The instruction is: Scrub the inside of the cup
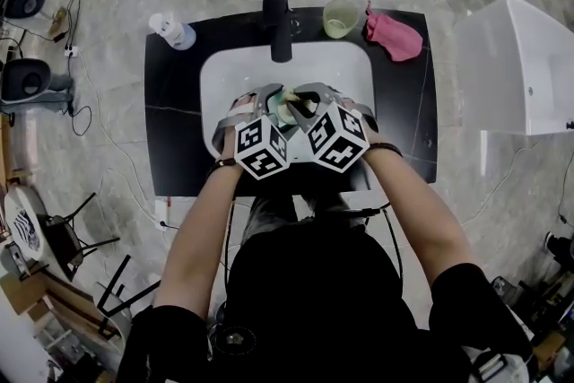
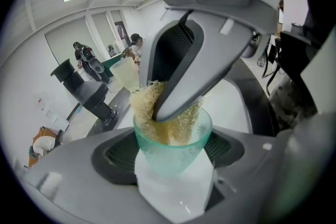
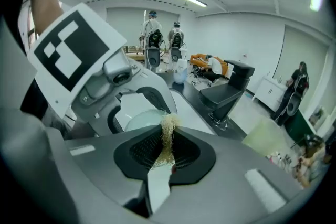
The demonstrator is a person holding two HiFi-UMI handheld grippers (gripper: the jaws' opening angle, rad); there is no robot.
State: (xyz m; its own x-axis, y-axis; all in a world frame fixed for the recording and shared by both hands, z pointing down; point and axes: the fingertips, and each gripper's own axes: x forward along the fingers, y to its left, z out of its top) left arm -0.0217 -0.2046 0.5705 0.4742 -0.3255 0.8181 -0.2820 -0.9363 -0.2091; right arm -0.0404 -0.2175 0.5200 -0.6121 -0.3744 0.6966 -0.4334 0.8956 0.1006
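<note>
**Scourer in the cup, scrubbing under way**

The left tongs (image 2: pixel 176 165) pinch the green cup (image 2: pixel 173 141) over the sink (image 1: pixel 224 72). The right tongs (image 3: pixel 165 157), clamped on a fibre scourer (image 3: pixel 168 128), press it inside the cup. How much scrubbing remains cannot be told.

The person wears a black short-sleeved top (image 1: pixel 314 300) and dark wristbands (image 1: pixel 384 148). The left gripper (image 1: pixel 269 103) and right gripper (image 1: pixel 309 99) have smooth grey moulded shells with black ribbed pads (image 3: pixel 143 149) (each carries a white cube (image 1: pixel 263 148) printed with black square markers).
</note>
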